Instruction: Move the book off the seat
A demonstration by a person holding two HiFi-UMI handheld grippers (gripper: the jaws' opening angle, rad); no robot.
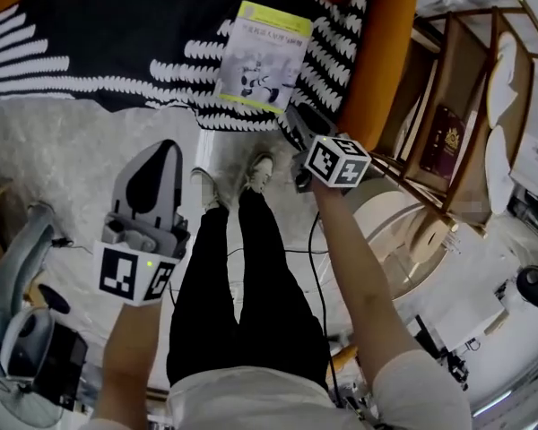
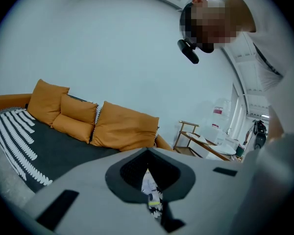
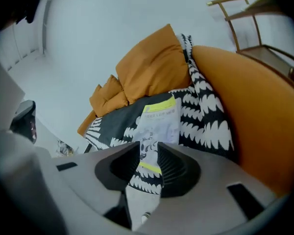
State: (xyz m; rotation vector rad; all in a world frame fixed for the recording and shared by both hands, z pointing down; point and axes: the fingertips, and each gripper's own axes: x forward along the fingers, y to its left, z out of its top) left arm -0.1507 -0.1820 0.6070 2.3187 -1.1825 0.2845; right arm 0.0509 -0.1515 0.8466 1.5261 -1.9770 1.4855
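The right gripper's (image 3: 148,150) jaws stood apart with nothing pinched; through the gap between them the book (image 3: 159,124) showed, lying flat on the black-and-white throw (image 3: 206,126) that covered the sofa seat. The left gripper's (image 2: 147,153) jaws met at the tips, leaving only a thin sliver lower down, and gripped nothing. In the head view the book lay near the seat's front edge, close to the orange sofa arm (image 1: 377,52). The right gripper's tips were at its near edge, touching or not I could not tell. The left gripper hung well apart over the grey carpet (image 1: 54,150). Orange cushions (image 2: 122,126) leaned along the sofa back
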